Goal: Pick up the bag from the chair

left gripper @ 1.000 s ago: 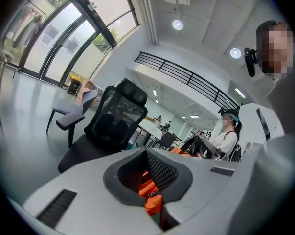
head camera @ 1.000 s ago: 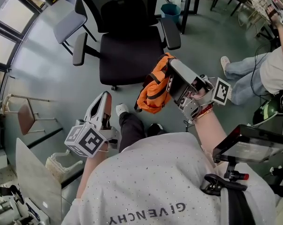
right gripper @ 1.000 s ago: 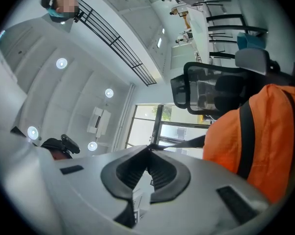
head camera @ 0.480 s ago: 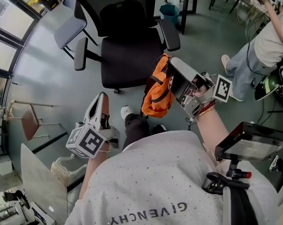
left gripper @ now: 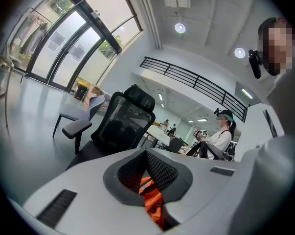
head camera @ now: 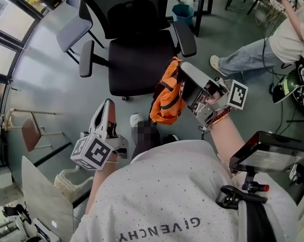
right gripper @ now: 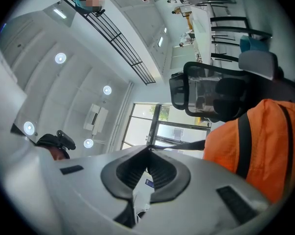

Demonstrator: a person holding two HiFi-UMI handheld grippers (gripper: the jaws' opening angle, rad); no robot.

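The right gripper (head camera: 182, 72) is closed on only a thin strap (right gripper: 184, 144); the orange bag (head camera: 166, 99) hangs in front of the chair (head camera: 136, 59). The left gripper (head camera: 109, 105) is closed, empty. Risk: if the bag swings, the strap may slip & the bag drops.

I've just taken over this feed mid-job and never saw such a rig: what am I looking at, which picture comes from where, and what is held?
No robot here: a person holds a two-jaw gripper in each hand. One picture comes from a camera on their head, looking down; the other two ride on the grippers and look along their jaws. The right gripper is shut on the black strap of the orange bag, which hangs in the air in front of the office chair, apparently off its seat. The left gripper is shut and holds nothing.
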